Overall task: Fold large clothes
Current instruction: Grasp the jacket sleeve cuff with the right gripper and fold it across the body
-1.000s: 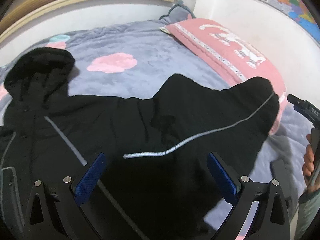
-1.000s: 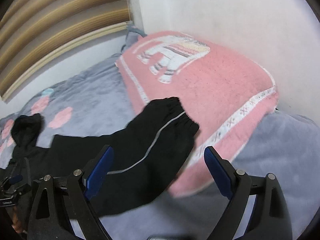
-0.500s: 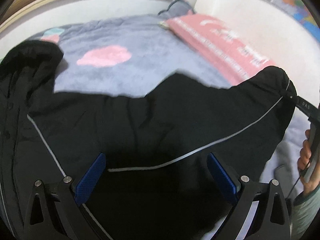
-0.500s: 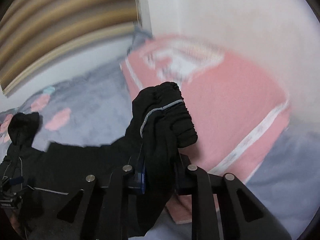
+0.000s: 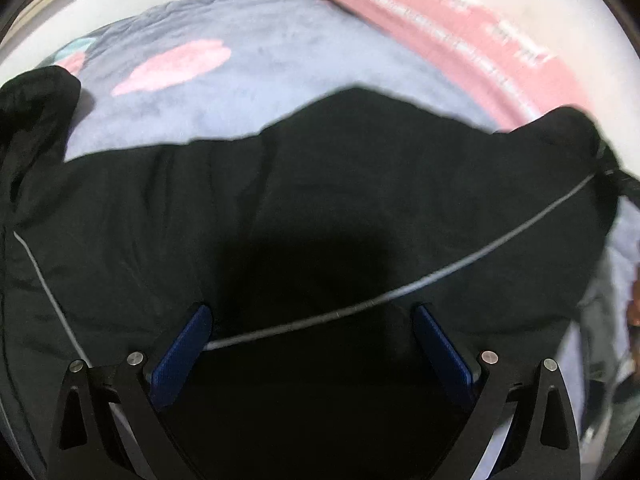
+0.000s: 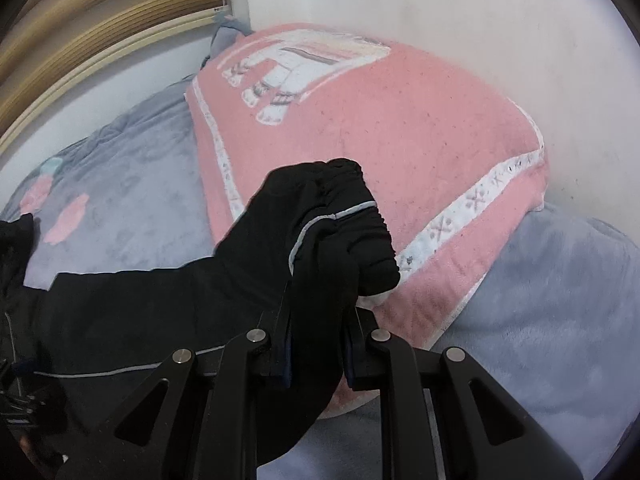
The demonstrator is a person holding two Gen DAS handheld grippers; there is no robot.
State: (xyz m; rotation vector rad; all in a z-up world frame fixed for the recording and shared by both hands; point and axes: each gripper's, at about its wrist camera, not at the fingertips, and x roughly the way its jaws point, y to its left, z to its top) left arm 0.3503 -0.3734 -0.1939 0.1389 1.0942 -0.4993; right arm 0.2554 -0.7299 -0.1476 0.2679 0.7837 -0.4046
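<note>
While the right gripper (image 6: pixel 316 344) is clamped on the jacket's (image 5: pixel 320 208) cuff (image 6: pixel 352 216) beside the pink pillow (image 6: pixel 420 128), only the left view shows the left gripper (image 5: pixel 312 344) spread apart above the jacket on the bed (image 5: pixel 248 92).

The jacket (image 5: pixel 340 200) is black with thin grey piping. The bedspread (image 5: pixel 260 80) is lavender-grey with pink blotches. The folded blanket (image 6: pixel 400 128) is pink, with white bands and a white striped animal figure.
</note>
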